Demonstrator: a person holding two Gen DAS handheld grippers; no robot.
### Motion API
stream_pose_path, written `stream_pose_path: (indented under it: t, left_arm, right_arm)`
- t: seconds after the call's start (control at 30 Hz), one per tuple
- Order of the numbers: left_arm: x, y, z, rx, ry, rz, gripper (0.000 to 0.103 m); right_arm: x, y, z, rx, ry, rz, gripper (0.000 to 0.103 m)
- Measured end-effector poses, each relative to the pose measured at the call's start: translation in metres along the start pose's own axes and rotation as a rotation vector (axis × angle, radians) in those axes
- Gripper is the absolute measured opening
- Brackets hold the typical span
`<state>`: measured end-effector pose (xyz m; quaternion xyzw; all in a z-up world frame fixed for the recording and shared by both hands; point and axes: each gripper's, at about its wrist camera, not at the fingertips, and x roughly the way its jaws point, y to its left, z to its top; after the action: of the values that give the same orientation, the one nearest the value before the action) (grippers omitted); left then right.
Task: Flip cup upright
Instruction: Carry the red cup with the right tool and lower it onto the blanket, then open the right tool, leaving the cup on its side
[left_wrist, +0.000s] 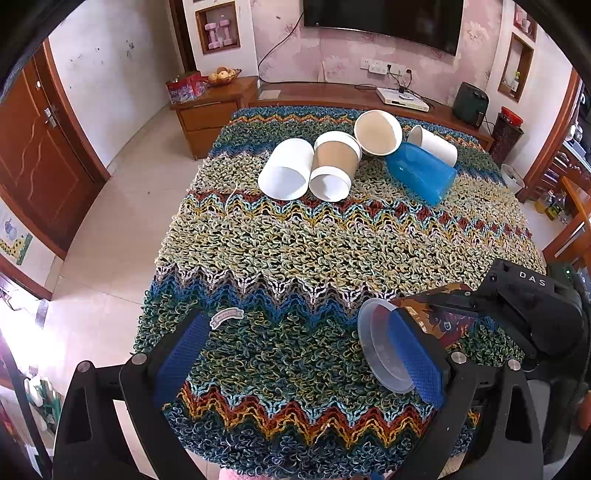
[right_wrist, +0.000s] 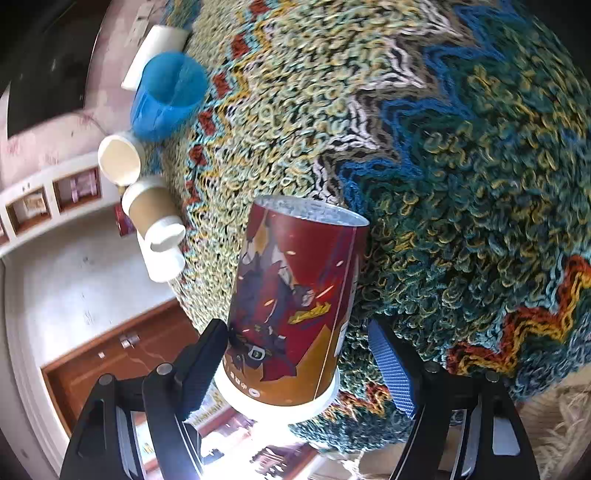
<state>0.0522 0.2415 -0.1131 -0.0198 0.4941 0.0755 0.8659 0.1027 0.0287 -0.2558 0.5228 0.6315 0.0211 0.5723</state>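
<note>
A red printed paper cup (right_wrist: 291, 302) with a clear lid sits between the fingers of my right gripper (right_wrist: 299, 362), which is rolled sideways over the knitted cloth (right_wrist: 443, 184). The jaws stand wide; a gap shows between the cup and the right blue pad (right_wrist: 391, 373). In the left wrist view the same cup (left_wrist: 436, 317) lies sideways at lower right, its clear lid (left_wrist: 380, 347) facing left, with the right gripper's black body (left_wrist: 532, 310) behind it. My left gripper (left_wrist: 303, 362) is open and empty above the cloth (left_wrist: 295, 251).
Several cups lie tipped at the far side: a white cup (left_wrist: 284, 170), a brown sleeved cup (left_wrist: 334, 166), a beige-lined cup (left_wrist: 377, 132), a blue plastic cup (left_wrist: 421, 171), another white cup (left_wrist: 434, 144). A wooden TV bench (left_wrist: 332, 94) stands behind; tiled floor left.
</note>
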Motion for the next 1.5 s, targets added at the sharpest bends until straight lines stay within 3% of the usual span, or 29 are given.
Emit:
stream_pose_path:
  t: [0.27,0.5,0.67,0.77,1.07,1.27,1.5]
  left_arm:
    - [0.006,-0.006,0.002,0.015,0.035,-0.038,0.098]
    - [0.008,-0.016,0.001,0.047,0.089,-0.095,0.098]
    - [0.012,-0.018,0.005,-0.019,0.185,-0.170,0.098]
    - [0.007,-0.021,0.008,-0.083,0.201,-0.198,0.098]
    - [0.003,-0.041,0.006,-0.237,0.215,-0.210,0.098]
    - [0.008,-0.063,0.001,-0.192,0.229,-0.183,0.098]
    - [0.017,-0.056,-0.012,-0.283,0.301,-0.147,0.098]
  right_arm:
    - [-0.014,0.021,0.002,-0.214,0.016,-0.101,0.079]
    - [-0.026,0.018,0.003,-0.314,0.021,-0.147,0.079]
    - [-0.041,0.016,0.005,-0.392,-0.018,-0.160,0.079]
    - [-0.047,0.021,0.005,-0.462,-0.050,-0.180,0.079]
    - [-0.077,0.019,0.005,-0.638,-0.172,-0.265,0.079]
    - [-0.092,0.014,0.008,-0.724,-0.224,-0.303,0.079]
    - [-0.086,0.028,-0.001,-0.943,-0.274,-0.357,0.079]
